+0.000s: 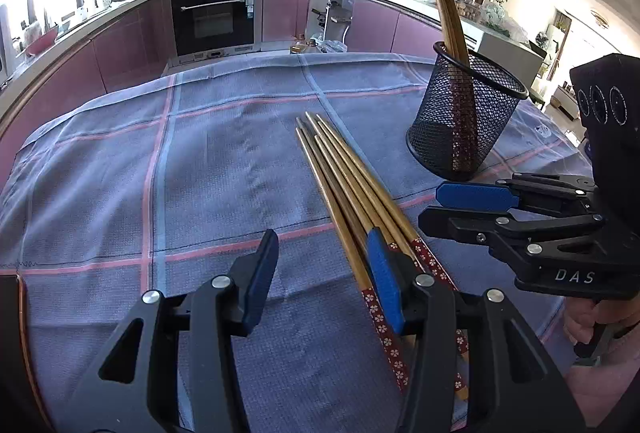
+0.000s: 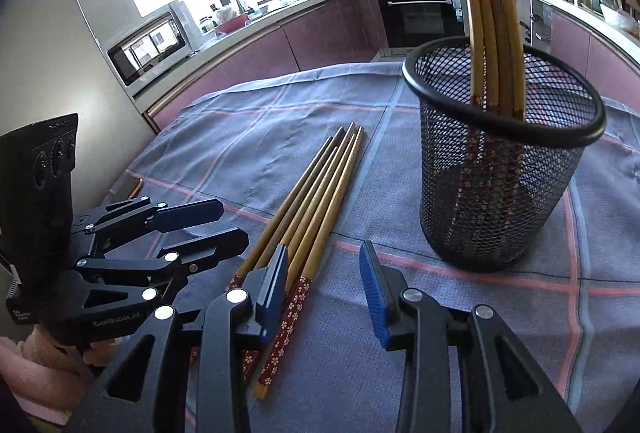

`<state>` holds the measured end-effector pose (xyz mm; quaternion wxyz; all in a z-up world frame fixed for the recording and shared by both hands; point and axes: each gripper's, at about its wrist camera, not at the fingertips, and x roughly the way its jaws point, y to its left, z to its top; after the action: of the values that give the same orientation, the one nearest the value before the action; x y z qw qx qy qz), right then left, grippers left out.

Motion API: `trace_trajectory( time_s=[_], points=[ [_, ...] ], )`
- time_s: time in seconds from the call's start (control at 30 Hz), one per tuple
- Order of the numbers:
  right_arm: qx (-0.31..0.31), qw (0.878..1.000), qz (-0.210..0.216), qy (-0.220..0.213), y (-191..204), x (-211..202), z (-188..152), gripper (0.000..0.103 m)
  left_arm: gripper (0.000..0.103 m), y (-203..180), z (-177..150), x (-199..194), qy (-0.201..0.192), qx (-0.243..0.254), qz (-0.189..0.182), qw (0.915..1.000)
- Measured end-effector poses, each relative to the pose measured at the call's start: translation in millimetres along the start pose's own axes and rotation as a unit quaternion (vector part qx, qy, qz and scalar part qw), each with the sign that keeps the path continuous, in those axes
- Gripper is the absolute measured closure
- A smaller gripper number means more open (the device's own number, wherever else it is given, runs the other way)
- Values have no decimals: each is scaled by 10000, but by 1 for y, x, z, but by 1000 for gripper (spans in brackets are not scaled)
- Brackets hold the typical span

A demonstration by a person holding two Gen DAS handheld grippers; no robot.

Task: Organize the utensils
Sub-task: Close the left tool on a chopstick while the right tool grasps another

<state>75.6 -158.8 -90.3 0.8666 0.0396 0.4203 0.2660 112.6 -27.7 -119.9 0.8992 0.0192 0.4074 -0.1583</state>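
"DAS" is printed in white on the right gripper [image 1: 472, 209]; the left gripper [image 2: 228, 225] reads "GenRobot.AI", as far as the small print allows. Both grippers hang with jaws apart, nothing between them. A bundle of loose chopsticks [image 1: 352, 189], bamboo-brown with red flowered ends, lies mid-table, tips toward the far edge. More stand in a black mesh holder [image 2: 500, 169] toward the far right corner. The tablecloth [image 1: 160, 169] is grey-blue, checked with pink lines. Beyond it runs a kitchen with mauve cabinets [image 1: 132, 37] and an oven [image 1: 214, 17].
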Motion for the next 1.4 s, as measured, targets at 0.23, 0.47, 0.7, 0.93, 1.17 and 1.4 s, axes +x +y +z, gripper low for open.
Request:
trace_trajectory(
  time_s=[0.23, 0.47, 0.7, 0.93, 1.17, 1.4],
  points=[
    [-2, 9999, -84, 103, -1, 9, -2, 73, 61, 2, 0, 11, 170, -32, 98, 9998],
    [-67, 9996, -212, 146, 4, 16, 0, 76, 62, 0, 2, 14, 174, 37, 101, 9998],
    [-13, 9993, -330, 187, 0, 16, 1, 86, 64, -1, 1, 16, 201, 49, 54, 9998],
    [-74, 9987, -457, 198, 0, 19, 6, 85, 70, -1, 7, 25, 273, 77, 97, 9995],
    [-157, 9978, -594, 238, 5, 32, 18, 84, 75, 2, 20, 36, 354, 42, 111, 9993],
    [-104, 9980, -578, 224, 5, 37, 23, 85, 91, 6, 27, 43, 385, -144, 73, 9991]
  ],
)
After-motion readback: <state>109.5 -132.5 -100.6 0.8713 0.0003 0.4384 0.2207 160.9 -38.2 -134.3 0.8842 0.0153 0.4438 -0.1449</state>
